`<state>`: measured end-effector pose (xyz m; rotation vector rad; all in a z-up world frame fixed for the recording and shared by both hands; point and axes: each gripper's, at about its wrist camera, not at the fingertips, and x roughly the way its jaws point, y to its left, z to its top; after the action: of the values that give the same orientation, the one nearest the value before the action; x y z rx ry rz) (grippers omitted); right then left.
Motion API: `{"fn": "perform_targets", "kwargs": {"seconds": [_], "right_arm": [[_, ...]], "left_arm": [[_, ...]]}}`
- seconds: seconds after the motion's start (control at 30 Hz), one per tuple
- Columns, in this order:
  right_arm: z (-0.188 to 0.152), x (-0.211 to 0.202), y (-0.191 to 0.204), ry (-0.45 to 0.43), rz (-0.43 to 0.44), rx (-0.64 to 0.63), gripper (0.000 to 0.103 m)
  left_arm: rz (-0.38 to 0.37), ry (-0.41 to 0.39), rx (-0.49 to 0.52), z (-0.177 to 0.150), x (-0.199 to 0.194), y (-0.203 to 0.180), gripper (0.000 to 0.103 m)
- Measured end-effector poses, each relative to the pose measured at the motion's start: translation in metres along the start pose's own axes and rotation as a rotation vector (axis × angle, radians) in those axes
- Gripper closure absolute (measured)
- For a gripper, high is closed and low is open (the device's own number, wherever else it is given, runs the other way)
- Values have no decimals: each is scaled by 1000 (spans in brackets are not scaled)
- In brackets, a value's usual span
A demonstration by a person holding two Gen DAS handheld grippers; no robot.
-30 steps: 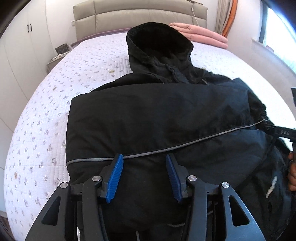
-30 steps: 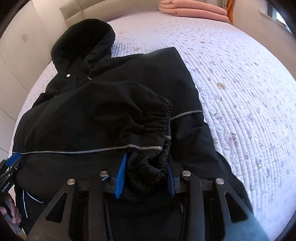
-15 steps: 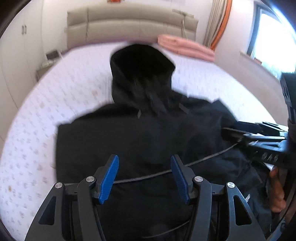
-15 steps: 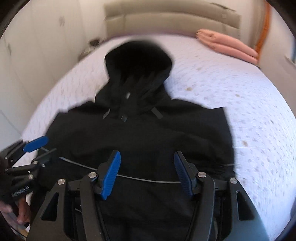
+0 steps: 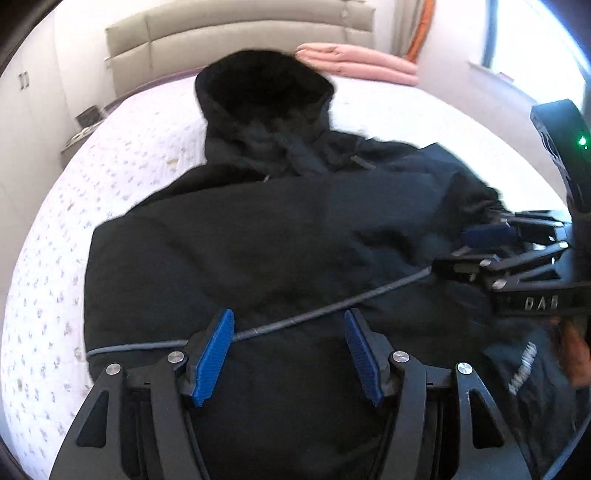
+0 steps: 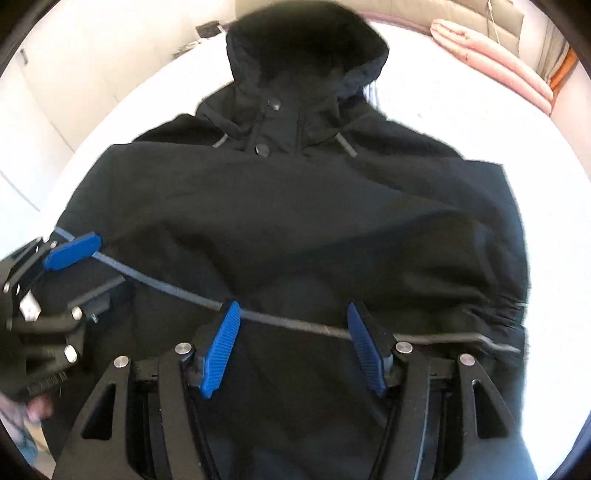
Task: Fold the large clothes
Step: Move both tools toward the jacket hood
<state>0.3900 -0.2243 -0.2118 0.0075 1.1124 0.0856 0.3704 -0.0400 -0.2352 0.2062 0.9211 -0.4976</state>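
The jacket [image 5: 295, 229] lies across the bed [image 5: 122, 158], hood [image 5: 262, 85] toward the headboard [image 5: 240, 26]. Left gripper [image 5: 288, 350] is opening, nothing gripped. Right gripper [image 6: 293, 343] stands apart-jawed over the fabric, holding nothing.

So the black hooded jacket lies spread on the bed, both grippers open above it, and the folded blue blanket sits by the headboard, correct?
Not quite: the folded blanket by the headboard is pink, as the left wrist view shows. The black hooded jacket does lie on the bed, with the left gripper and right gripper open above it.
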Motion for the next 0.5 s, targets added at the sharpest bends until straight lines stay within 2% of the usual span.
{"fn": "perform_targets", "kwargs": {"seconds": [0.1,0.17,0.2,0.23,0.27,0.33,0.4,0.5], "right_arm": [[-13,-28,-12,-39,-25,-26,39],[-19,-40,-27,-41,-52,-4,39],[-24,-38,-38,-29,-65,16,43],[-29,-36,-42,-17,-62,28,51],[-35,-27,-51,14,-48,54,54],[-42,-20,-61,37,-21,81,55],[-38,-5,-60,49,-3,111,53],[-28,0,-61,72,9,138,51]], "left_arm": [[-25,-41,14,-4,-31,0,39],[-29,-57,-14,-5,-41,6,39],[-23,-52,-33,-6,-41,11,39],[-6,-36,-47,-7,-36,15,39],[32,14,-70,-11,-23,22,39],[47,96,-99,-21,3,32,40],[61,69,-71,-26,8,29,39],[62,85,-101,-18,-1,30,39]]}}
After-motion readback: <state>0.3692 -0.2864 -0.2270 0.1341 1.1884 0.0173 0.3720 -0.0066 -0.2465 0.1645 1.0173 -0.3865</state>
